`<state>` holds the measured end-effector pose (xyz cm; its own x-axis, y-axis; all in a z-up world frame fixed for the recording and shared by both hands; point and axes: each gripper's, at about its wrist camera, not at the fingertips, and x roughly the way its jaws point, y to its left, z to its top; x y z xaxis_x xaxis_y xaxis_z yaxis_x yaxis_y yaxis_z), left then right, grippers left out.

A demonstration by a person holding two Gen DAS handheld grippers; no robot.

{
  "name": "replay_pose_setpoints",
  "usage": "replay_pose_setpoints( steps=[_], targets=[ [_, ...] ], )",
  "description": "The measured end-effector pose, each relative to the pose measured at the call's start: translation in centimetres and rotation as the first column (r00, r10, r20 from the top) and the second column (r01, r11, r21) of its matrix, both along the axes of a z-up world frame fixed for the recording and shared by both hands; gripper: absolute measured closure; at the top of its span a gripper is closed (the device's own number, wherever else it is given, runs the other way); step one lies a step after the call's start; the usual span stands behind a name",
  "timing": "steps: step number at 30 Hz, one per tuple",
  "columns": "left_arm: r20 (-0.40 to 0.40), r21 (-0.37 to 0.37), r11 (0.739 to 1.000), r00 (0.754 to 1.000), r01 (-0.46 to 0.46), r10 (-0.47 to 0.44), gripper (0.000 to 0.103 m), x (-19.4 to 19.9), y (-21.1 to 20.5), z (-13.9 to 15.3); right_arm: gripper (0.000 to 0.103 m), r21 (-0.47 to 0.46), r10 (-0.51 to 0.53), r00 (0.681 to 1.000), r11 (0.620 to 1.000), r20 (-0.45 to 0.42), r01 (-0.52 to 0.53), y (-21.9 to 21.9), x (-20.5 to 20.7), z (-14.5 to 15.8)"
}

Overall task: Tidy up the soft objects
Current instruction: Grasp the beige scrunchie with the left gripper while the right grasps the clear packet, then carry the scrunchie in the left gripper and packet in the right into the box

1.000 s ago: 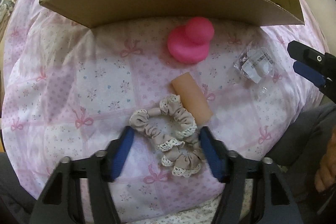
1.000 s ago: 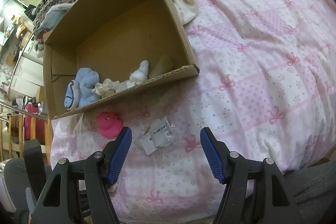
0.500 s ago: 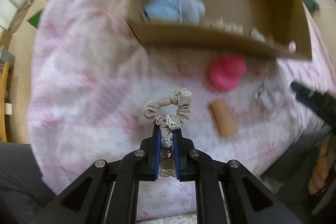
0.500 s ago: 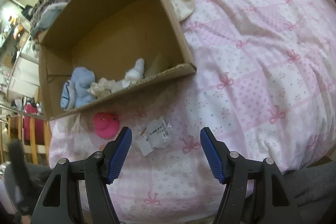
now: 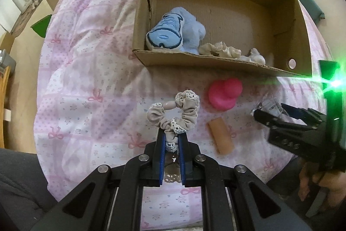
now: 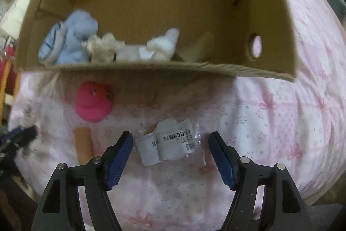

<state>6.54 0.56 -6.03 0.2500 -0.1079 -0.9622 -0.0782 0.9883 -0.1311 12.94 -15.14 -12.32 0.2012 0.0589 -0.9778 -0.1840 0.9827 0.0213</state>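
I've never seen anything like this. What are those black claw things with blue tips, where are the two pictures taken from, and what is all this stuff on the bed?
There is no robot here: a person holds a two-finger gripper in each hand, each carrying a wide-angle camera looking along its fingers. One picture comes from the left gripper, which is shut on a beige lace-trimmed scrunchie. The other comes from the right gripper, open on either side of a clear plastic packet with a barcode label. On the pink quilt lie a pink rubber duck and a tan cylinder. The cardboard box holds a blue plush toy and some pale soft items.
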Motion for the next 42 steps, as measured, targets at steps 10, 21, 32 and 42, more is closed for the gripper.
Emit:
replay_pose_setpoints(
  steps=[10,21,32,42],
  targets=[
    [0.001,0.012,1.000,1.000,-0.022,0.022,0.093,0.2,0.3,-0.6,0.065,-0.040,0.069,0.997,0.997,0.021,-0.068,2.4,-0.2,-1.1],
    [0.013,0.043,0.998,0.999,-0.044,0.043,0.093,0.1,0.8,-0.6,0.078,0.051,0.049,0.998,0.997,0.034,-0.051,2.1,-1.2,0.7],
    [0.023,0.076,0.995,0.998,-0.065,0.063,0.093,0.2,1.3,-0.9,0.078,0.118,0.033,0.997,0.992,0.070,-0.041,1.5,-2.6,2.9],
    [0.035,0.107,0.991,0.996,-0.081,0.078,0.093,0.0,1.8,-0.9,0.078,0.215,0.039,0.994,0.975,0.103,-0.060,-0.7,-4.2,5.6]
  ],
)
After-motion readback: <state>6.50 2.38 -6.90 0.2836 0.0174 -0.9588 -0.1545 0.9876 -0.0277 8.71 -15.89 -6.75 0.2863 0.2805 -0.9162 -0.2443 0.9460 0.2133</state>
